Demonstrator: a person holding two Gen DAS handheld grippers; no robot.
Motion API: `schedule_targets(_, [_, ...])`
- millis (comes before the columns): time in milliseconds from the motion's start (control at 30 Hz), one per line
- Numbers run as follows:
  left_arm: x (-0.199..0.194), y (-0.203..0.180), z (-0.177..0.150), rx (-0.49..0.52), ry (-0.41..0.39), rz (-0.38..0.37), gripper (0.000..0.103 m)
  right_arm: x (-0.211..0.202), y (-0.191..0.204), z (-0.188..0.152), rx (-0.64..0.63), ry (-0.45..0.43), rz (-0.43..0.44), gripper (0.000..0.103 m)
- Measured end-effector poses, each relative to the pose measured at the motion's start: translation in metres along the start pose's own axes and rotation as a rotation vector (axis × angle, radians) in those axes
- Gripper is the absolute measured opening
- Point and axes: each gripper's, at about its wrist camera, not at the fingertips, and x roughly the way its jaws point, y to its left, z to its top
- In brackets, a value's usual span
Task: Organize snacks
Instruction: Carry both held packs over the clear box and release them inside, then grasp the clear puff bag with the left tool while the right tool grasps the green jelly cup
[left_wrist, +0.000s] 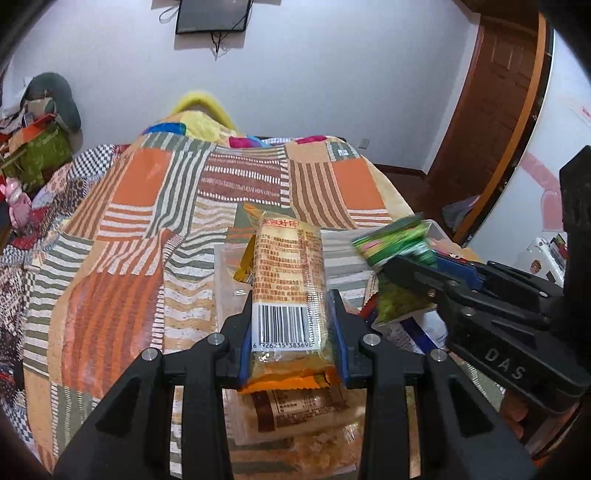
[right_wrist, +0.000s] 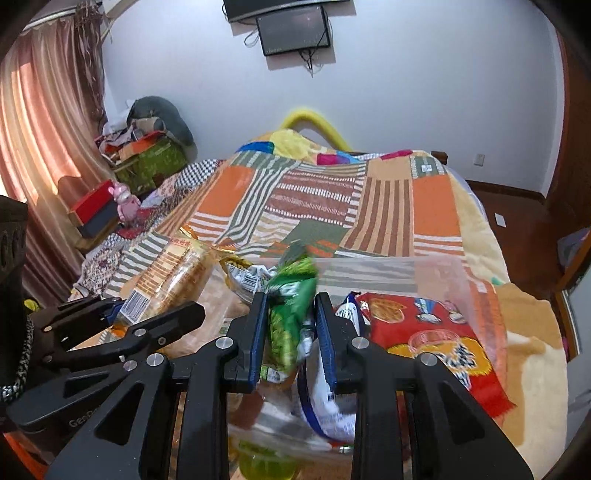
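Note:
My left gripper (left_wrist: 291, 306) is shut on a clear-wrapped pack of yellow biscuits (left_wrist: 288, 273) with a barcode, held above a clear bin (left_wrist: 225, 280) of similar packs (left_wrist: 299, 410). It also shows in the right wrist view (right_wrist: 162, 288). My right gripper (right_wrist: 291, 306) is shut on a green snack packet (right_wrist: 291, 306), held above a second clear bin (right_wrist: 476, 291). That bin holds a red snack bag (right_wrist: 424, 332) and a blue-white packet (right_wrist: 328, 398). The green packet also shows in the left wrist view (left_wrist: 395, 247), right of the biscuits.
Both bins sit on a bed with an orange, green and brown patchwork blanket (left_wrist: 155, 206). Boxes and a pink toy (right_wrist: 125, 199) lie at the left by the curtain. A wooden door (left_wrist: 495, 110) stands at the right.

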Motion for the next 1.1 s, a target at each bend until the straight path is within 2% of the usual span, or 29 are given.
schedule_targets(167, [0.004,-0.002,-0.002,0.017,0.006,0.017,0.038,0.001,0.001,0.000,-0.010,0.013,0.006,0.024])
schedule_targets(233, [0.002,-0.003,-0.002,0.016,0.006,0.011,0.042,-0.002,0.000,0.000,-0.008,0.012,0.011,0.033])
schedule_targets(333, [-0.009,-0.003,-0.002,0.005,-0.014,0.008,0.051,-0.013,-0.001,-0.001,-0.007,-0.007,0.004,0.039])
schedule_targets(433, [-0.021,-0.003,-0.002,-0.008,-0.029,-0.010,0.053,-0.025,-0.005,-0.004,0.001,-0.019,0.029,0.045])
schedule_targets(633, [-0.052,-0.009,-0.017,0.001,-0.046,-0.018,0.057,-0.044,-0.003,-0.012,-0.009,-0.029,0.044,0.045])
schedule_targets(800, [-0.065,-0.013,-0.039,0.009,-0.026,-0.031,0.059,-0.060,0.001,-0.030,-0.025,-0.032,0.042,0.045])
schedule_targets(933, [-0.061,-0.018,-0.061,0.016,0.015,-0.039,0.059,-0.062,-0.001,-0.048,-0.026,-0.006,0.043,0.045])
schedule_targets(1100, [-0.038,-0.026,-0.089,0.026,0.085,-0.034,0.059,-0.051,-0.003,-0.067,-0.019,0.053,0.046,0.045])
